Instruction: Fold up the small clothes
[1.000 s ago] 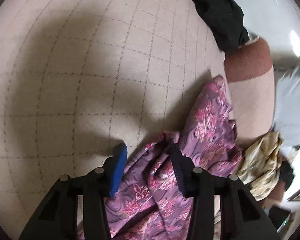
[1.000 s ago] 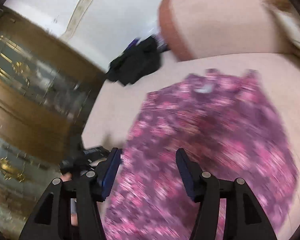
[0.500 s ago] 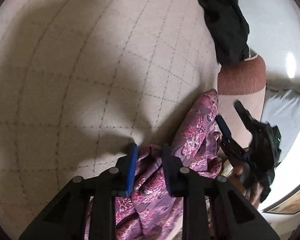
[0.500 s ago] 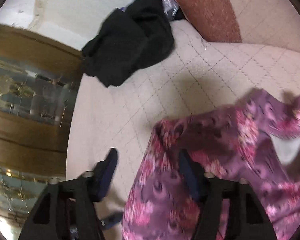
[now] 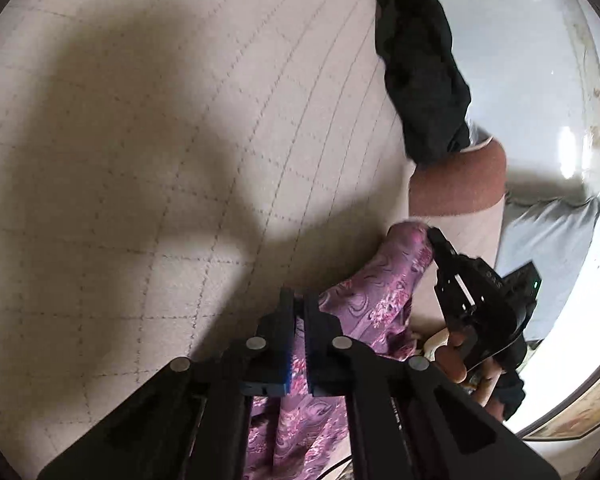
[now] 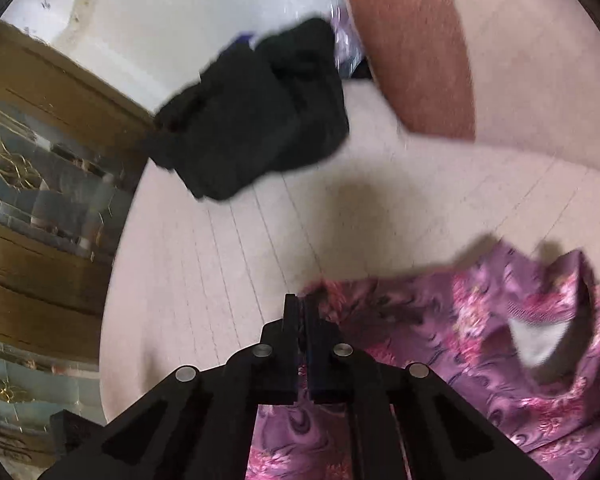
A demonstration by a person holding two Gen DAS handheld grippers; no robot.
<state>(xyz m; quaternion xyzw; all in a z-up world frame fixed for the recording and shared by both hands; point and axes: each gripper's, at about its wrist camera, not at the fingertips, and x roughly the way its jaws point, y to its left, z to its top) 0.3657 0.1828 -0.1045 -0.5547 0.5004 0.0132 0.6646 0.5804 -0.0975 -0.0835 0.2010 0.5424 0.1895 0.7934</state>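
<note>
Gripping the purple flowered garment (image 5: 364,304) at the bottom centre of the left wrist view, my left gripper (image 5: 299,304) has just closed its jaws and now pinches a bunched edge of the cloth between them. Low in the right wrist view, my right gripper (image 6: 301,304) has likewise just clamped down, its jaws pressed together on the near left edge of the same garment (image 6: 480,340), which spreads rumpled across the lower right of that frame with a pale lining showing through an opening. From the left camera I see the right gripper (image 5: 434,240) at the right of the frame, its tips nipping the far end of the cloth, with the hand (image 5: 456,356) that carries it partly visible below. The garment lies on a beige quilted cushion (image 5: 180,160) that fills most of both views. Farther off, a black garment (image 6: 256,120) sits heaped at the cushion's far edge, beside a reddish-brown padded armrest (image 6: 416,52). Beyond that, at the left of the right view, stands a wooden cabinet (image 6: 40,140) with glass panels.
</note>
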